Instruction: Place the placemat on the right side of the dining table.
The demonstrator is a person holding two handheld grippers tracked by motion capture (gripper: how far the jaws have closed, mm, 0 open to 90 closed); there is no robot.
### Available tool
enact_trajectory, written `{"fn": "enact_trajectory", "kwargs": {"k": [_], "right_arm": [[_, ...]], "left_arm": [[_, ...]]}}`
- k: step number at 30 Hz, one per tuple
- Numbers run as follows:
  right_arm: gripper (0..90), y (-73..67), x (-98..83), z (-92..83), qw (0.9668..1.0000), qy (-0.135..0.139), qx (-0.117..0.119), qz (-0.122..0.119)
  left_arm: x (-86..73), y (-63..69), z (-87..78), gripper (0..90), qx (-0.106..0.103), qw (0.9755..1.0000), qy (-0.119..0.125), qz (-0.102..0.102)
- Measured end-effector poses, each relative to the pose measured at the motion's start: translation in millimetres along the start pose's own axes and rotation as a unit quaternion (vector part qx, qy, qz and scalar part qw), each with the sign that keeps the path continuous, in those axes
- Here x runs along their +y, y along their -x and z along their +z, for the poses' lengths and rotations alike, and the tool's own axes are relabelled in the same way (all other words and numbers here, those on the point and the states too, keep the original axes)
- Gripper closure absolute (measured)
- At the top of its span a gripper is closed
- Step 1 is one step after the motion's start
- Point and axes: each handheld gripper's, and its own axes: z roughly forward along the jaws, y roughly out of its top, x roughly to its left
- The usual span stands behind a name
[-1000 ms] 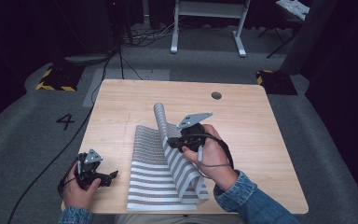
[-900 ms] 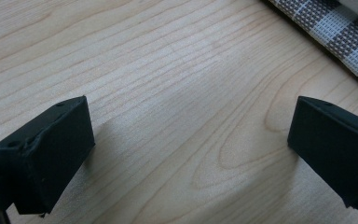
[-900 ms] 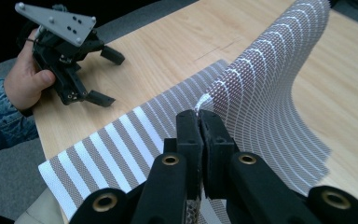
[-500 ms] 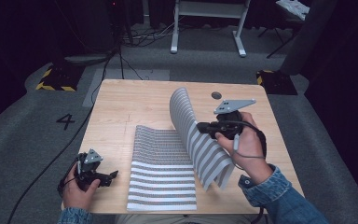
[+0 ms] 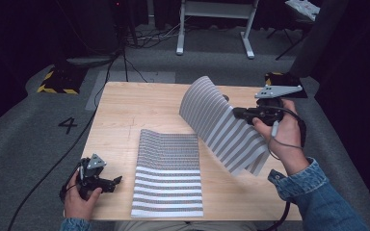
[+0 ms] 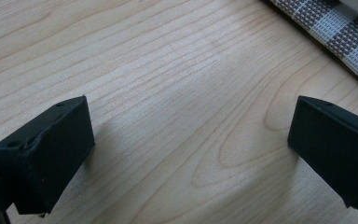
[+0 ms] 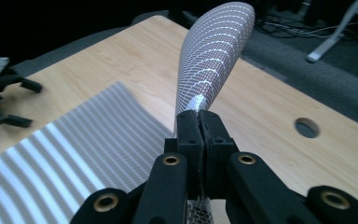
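Dim room: grey floor [image 5: 38, 144], white stand [image 5: 215, 21], perhaps cables [image 5: 149, 36] behind.

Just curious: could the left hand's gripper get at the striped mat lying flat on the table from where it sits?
Probably yes. The left gripper rests on the table with its jaws open, pointing toward the flat striped mat, and bare wood lies between them.

We see a light wooden table [image 5: 125, 110] with a round hole [image 7: 306, 127]; one striped mat [image 5: 168, 178] lies flat on it.
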Motion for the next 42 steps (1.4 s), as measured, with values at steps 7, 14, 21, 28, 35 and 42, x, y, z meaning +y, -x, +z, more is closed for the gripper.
{"fn": "enact_trajectory", "kwargs": {"k": [7, 14, 21, 28, 35, 42], "right_arm": [[88.5, 30.1, -5.8, -5.8, 0.9990, 0.002, -0.041, 0.016], [88.5, 58.7, -13.4, -15.8, 0.9960, -0.001, -0.085, 0.027], [88.5, 83.6, -23.6, -27.3, 0.9920, -0.003, -0.120, 0.038], [88.5, 104.4, -34.0, -37.6, 0.9868, -0.006, -0.155, 0.046], [88.5, 122.9, -42.2, -48.8, 0.9824, -0.013, -0.179, 0.050], [88.4, 131.8, -50.0, -52.1, 0.9788, -0.024, -0.199, 0.044]], "left_arm": [[0.1, 0.0, 0.2, 0.4, -0.001, 1.0000, 0.001, -0.001], [0.2, -0.2, 0.3, 0.4, 0.002, 1.0000, 0.003, -0.001], [0.7, -0.6, 0.4, 0.4, 0.002, 1.0000, 0.003, -0.001], [0.8, -0.5, 0.6, 0.4, 0.002, 1.0000, 0.003, -0.002], [0.7, -0.4, 0.6, 0.4, 0.002, 1.0000, 0.003, -0.002], [0.7, -0.3, 0.7, 0.4, 0.003, 1.0000, 0.004, -0.003]]}}
